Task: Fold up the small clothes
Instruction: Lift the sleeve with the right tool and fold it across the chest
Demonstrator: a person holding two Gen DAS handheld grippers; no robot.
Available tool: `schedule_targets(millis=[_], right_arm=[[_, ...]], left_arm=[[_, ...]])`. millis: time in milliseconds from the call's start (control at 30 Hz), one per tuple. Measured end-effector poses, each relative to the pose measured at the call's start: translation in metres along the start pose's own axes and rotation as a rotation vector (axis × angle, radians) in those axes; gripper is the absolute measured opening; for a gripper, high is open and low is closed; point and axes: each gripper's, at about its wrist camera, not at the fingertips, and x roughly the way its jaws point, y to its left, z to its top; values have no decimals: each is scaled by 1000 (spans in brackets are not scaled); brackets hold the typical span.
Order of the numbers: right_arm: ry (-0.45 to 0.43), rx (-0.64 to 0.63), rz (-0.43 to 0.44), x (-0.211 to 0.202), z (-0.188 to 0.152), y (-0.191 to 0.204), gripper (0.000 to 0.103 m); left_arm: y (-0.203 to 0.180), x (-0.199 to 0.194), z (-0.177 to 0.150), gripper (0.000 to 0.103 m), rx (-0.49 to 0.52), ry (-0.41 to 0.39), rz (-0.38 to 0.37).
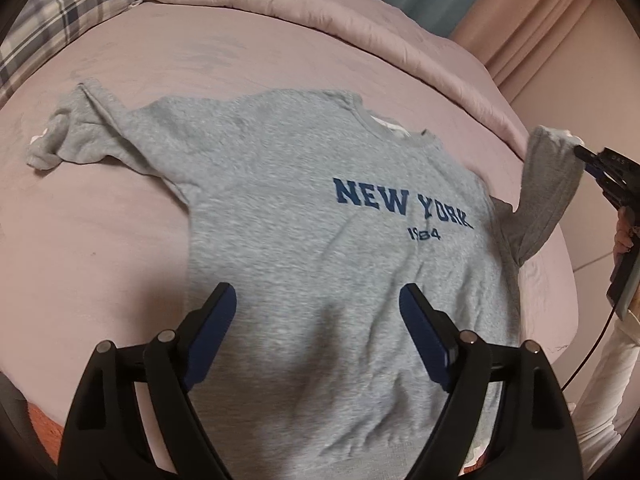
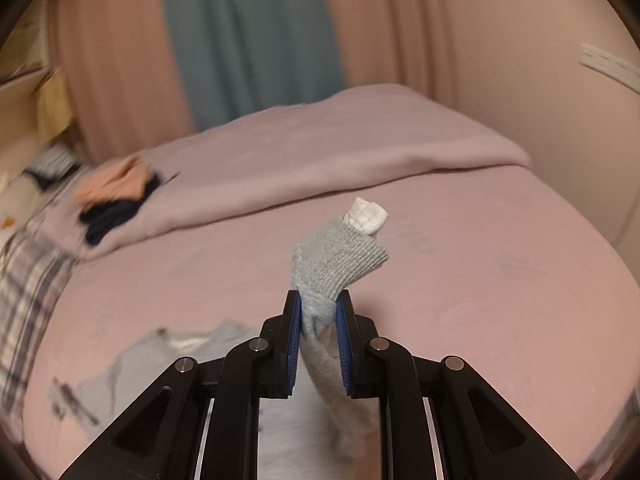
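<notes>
A grey sweatshirt [image 1: 304,216] with "NEW YORK" in blue letters lies face up on the pink bed [image 1: 100,240], collar away from me. One sleeve [image 1: 68,136] lies crumpled on the sheet at the left. The other sleeve [image 1: 548,184] is lifted off the bed at the right. My right gripper [image 2: 318,308] is shut on that sleeve's ribbed cuff [image 2: 340,264], with a white inner cuff poking out beyond it. In the left wrist view the right gripper [image 1: 588,160] shows at the far right edge. My left gripper [image 1: 318,300] hovers open over the sweatshirt's lower body, nothing between its fingers.
A folded lilac duvet [image 1: 360,32] lies across the far end of the bed. Dark and peach clothes [image 2: 116,196] are piled on it. A plaid pillow [image 1: 60,20] sits at the far left. Pink and teal curtains [image 2: 248,40] hang behind. A white sleeve [image 1: 608,380] shows at right.
</notes>
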Motion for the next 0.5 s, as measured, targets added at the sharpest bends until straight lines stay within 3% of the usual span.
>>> schedule_targets(millis=[267,500], right_arm=[[141,-171,132,52,-27,80,17],[289,-237,233,77,-67,137,17]], left_arm=[[12,-3,2,84,-22,-12,19],[18,0,3,85,-33,-7,24]])
